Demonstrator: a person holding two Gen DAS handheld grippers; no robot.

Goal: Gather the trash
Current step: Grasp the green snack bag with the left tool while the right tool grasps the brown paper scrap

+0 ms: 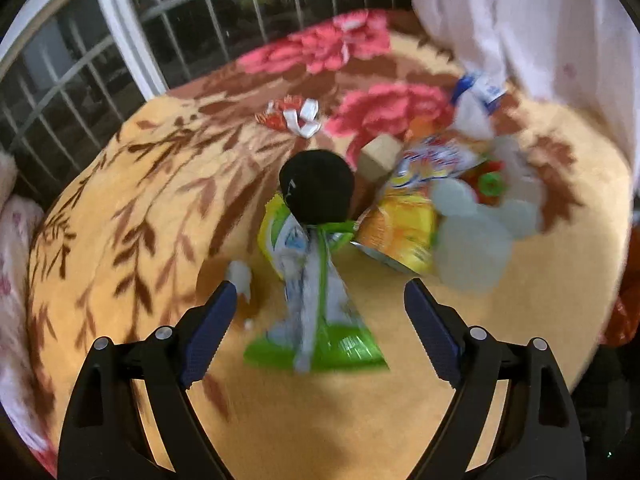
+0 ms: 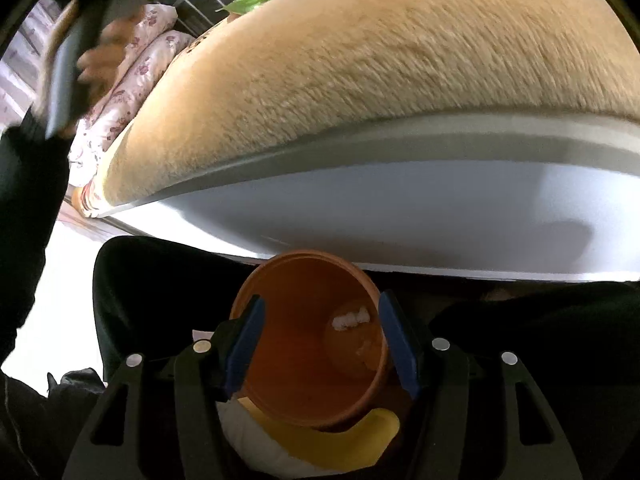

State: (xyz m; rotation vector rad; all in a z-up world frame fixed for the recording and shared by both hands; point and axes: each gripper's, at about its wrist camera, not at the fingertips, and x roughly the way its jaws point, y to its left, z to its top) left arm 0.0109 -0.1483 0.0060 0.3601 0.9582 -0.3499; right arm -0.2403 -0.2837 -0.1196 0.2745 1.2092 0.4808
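Note:
In the left wrist view, my left gripper (image 1: 318, 300) is open above a green and white snack wrapper (image 1: 320, 316) lying on the floral blanket (image 1: 132, 208). Behind it sit a black round object (image 1: 316, 186), a yellow-orange chip bag (image 1: 404, 224), a small cardboard box (image 1: 378, 156), a red and white wrapper (image 1: 294, 116) and clear plastic pieces (image 1: 472, 240). In the right wrist view, my right gripper (image 2: 318, 320) is shut on an orange bucket (image 2: 308, 344), held below the bed edge, with white scraps (image 2: 352, 320) inside.
A white barred window (image 1: 120, 52) stands behind the bed. A pink-white quilt (image 1: 532, 28) hangs at the right. The bed's white side panel (image 2: 400, 216) and the person's dark legs (image 2: 160, 280) are close to the bucket. Folded floral bedding (image 2: 132, 68) lies at the left.

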